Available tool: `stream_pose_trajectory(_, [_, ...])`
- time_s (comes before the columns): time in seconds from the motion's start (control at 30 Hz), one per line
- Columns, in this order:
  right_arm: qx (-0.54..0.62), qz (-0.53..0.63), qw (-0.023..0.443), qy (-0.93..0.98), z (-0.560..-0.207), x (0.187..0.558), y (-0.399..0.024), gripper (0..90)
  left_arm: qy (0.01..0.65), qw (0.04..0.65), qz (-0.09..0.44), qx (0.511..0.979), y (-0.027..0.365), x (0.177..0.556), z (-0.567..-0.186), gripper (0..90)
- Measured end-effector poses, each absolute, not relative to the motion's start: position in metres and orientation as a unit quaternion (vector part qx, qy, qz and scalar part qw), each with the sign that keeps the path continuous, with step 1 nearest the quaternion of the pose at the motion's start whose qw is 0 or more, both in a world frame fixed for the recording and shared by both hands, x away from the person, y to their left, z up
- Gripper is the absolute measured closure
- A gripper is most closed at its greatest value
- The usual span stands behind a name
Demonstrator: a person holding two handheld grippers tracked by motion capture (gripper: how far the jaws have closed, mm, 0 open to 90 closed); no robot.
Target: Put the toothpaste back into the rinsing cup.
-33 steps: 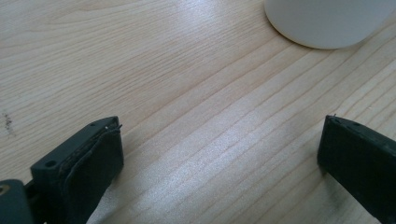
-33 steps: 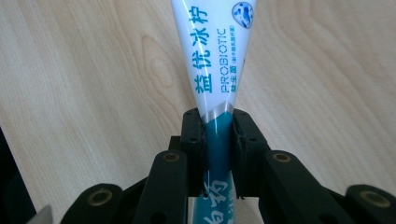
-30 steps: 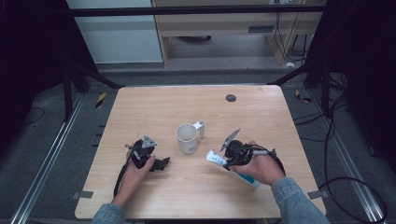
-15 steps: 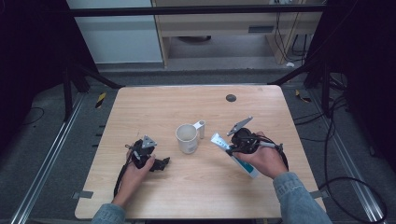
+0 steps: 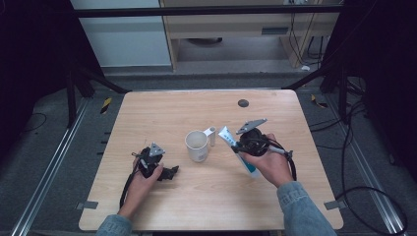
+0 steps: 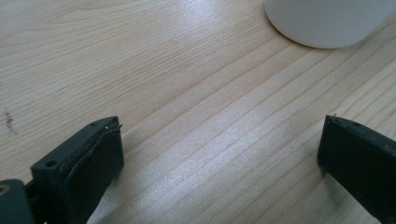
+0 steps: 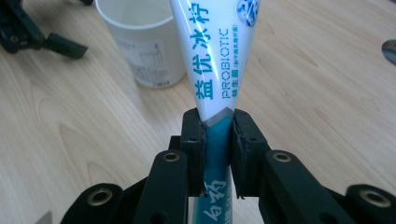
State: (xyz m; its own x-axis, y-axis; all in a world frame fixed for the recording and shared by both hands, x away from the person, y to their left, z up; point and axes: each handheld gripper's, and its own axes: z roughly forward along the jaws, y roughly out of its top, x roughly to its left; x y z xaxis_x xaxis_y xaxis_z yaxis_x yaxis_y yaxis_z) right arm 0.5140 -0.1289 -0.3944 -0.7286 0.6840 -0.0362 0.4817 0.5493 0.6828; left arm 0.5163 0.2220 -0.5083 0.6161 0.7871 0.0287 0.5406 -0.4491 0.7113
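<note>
While the toothpaste tube (image 7: 219,60) is clenched in the right gripper (image 7: 218,126), its placing into the white cup (image 5: 196,145) remains undone; the left gripper (image 6: 219,149) jaws are released over the tabletop (image 5: 167,113).

Print on the toothpaste tube

On the white and teal toothpaste tube (image 7: 219,60), the word "PROBIOTIC" is read in teal capitals beside a larger line of Chinese characters; smaller Chinese print stands next to it in brackets. Faint grey print on the white cup (image 7: 144,46) is too small to be read.
</note>
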Motion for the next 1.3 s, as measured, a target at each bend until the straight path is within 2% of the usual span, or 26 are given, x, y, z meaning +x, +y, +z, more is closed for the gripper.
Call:
stream_pose_trajectory(0.37, [0.345, 0.355, 0.184, 0.849, -0.391, 0.520, -0.116, 77.1, 0.404, 0.341, 0.180, 0.830, 0.224, 0.512, -0.508, 0.0])
stream_pose_trajectory(0.83, [0.355, 0.380, 0.243, 0.819, -0.382, 0.510, -0.110, 77.1, 0.404, 0.342, 0.180, 0.829, 0.224, 0.512, -0.509, 0.0])
stream_pose_trajectory(1.3, [0.374, 0.423, 0.262, 0.783, -0.367, 0.513, -0.112, 77.0, 0.404, 0.342, 0.180, 0.829, 0.224, 0.512, -0.509, 0.0])
